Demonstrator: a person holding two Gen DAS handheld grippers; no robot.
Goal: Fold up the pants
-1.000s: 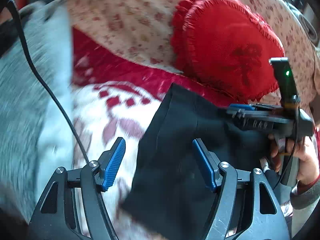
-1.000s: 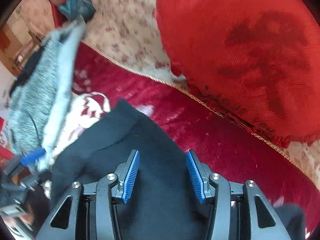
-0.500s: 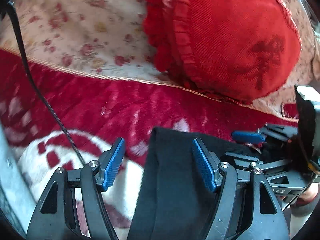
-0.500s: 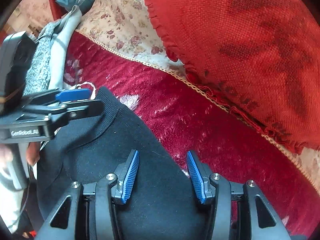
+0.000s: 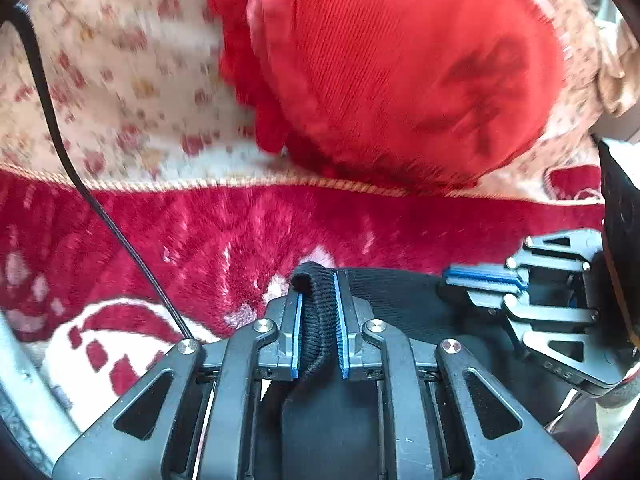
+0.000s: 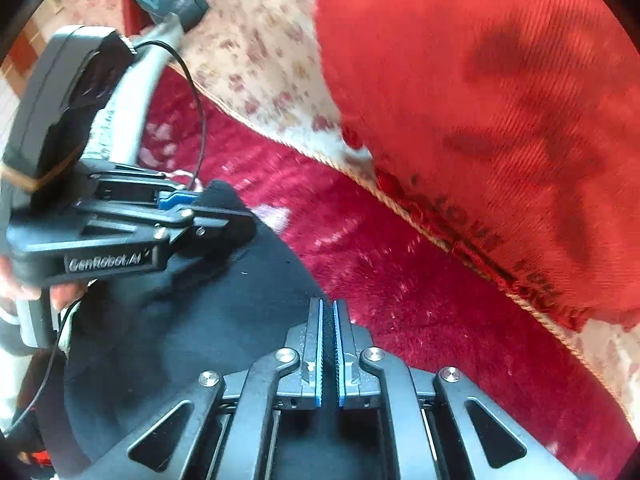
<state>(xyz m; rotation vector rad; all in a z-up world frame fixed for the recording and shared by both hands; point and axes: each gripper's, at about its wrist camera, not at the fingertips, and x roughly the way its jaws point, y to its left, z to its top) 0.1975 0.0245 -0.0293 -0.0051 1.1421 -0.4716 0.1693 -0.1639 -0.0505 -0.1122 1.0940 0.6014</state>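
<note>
The left gripper [image 5: 318,322] clamps a bunched ribbed hem of the black knit pants [image 5: 400,304], which lie on the deep red plush blanket [image 5: 200,232]. Beside it, the right gripper [image 6: 328,354] pinches the pants' edge between nearly closed blue pads. Bare blanket stretches beyond the pants' far edge to the red ruffled cushion [image 5: 400,68]. Only the right view shows a hand [image 6: 24,284] gripping the left tool's handle.

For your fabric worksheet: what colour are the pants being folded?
Black; the pants show best in the right wrist view.
</note>
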